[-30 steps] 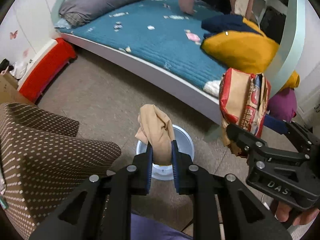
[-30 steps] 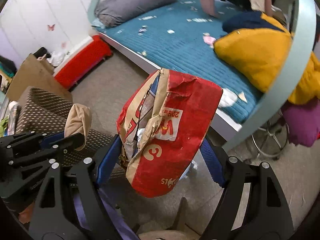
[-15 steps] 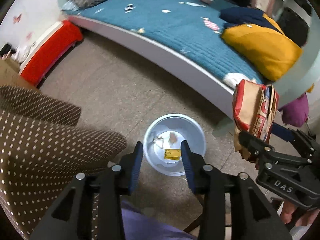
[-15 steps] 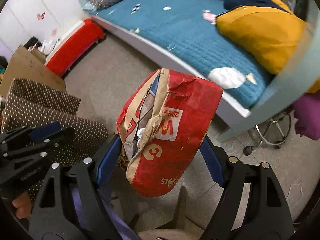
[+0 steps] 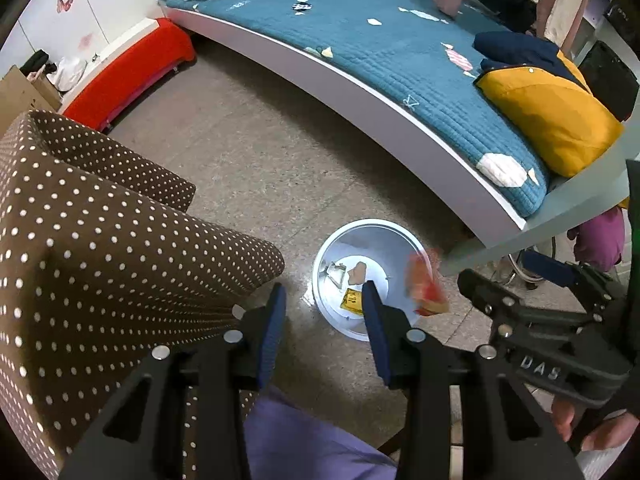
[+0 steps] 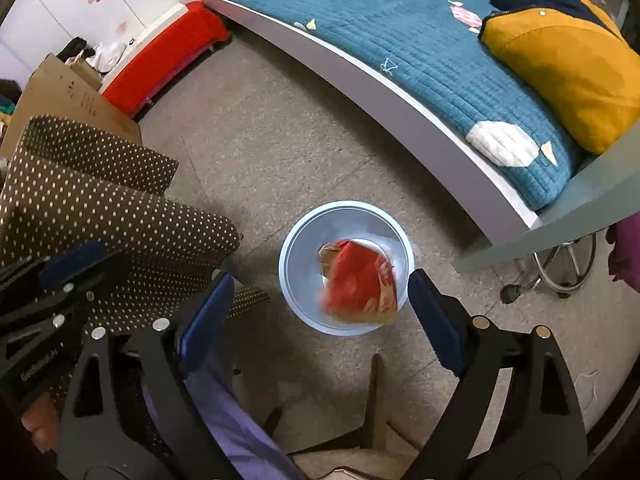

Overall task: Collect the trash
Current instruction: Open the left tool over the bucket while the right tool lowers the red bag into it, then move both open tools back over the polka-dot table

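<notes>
A pale blue round bin [image 5: 332,248] stands on the floor below both grippers; it also shows in the right wrist view [image 6: 298,256]. Small scraps lie at its bottom, among them a tan piece [image 5: 357,272] and a yellow piece [image 5: 352,298]. A red and tan paper bag [image 6: 358,280], blurred, is in the air over the bin mouth, free of any gripper; the left wrist view shows it [image 5: 426,290] at the bin's right rim. My left gripper [image 5: 322,324] is open and empty above the bin. My right gripper [image 6: 320,316] is open wide and empty.
A brown polka-dot seat [image 5: 100,248] is close on the left. A bed with a teal quilt [image 5: 400,60] runs across the back, with small scraps on it and a yellow cushion [image 5: 552,120]. A red bench [image 5: 132,68] and a cardboard box [image 6: 64,96] stand far left.
The left gripper opened and dropped the tan scrap into the bin. The right gripper then opened and the red bag now falls toward the bin. Both grippers moved over the bin.
</notes>
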Demonstrator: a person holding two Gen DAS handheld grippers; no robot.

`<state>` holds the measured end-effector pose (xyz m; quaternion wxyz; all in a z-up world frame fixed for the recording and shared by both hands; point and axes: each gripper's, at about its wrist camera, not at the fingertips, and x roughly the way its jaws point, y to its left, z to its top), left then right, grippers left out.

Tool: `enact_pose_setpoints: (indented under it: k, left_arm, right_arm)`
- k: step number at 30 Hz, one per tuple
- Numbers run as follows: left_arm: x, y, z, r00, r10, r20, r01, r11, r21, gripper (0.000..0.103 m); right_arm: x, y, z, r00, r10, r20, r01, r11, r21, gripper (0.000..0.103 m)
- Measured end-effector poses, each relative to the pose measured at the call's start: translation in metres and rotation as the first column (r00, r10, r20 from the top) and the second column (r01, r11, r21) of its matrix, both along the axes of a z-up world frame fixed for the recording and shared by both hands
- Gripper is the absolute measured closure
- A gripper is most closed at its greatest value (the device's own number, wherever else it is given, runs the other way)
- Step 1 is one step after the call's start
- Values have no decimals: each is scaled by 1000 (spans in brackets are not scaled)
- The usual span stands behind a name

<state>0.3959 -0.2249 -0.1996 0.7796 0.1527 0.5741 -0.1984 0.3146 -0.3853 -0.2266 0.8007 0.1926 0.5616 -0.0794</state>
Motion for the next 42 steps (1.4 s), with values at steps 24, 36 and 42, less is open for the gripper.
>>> enact_pose_setpoints:
  k: [24, 36, 42]
  left_arm:
    - [-57, 30, 46, 992, -17, 123, 24, 998, -60, 59]
    - [-72, 72, 76, 981, 45, 189, -26, 994, -106, 55]
    - [-80, 106, 98, 970, 106, 217, -76, 987, -141, 54]
  right_arm:
    - [-53, 39, 59, 990, 21, 140, -11, 997, -71, 16]
    - [-63, 75, 96, 970, 75, 230, -54, 994, -97, 16]
    - [-61, 103, 118, 950, 130, 282, -102, 989, -110, 16]
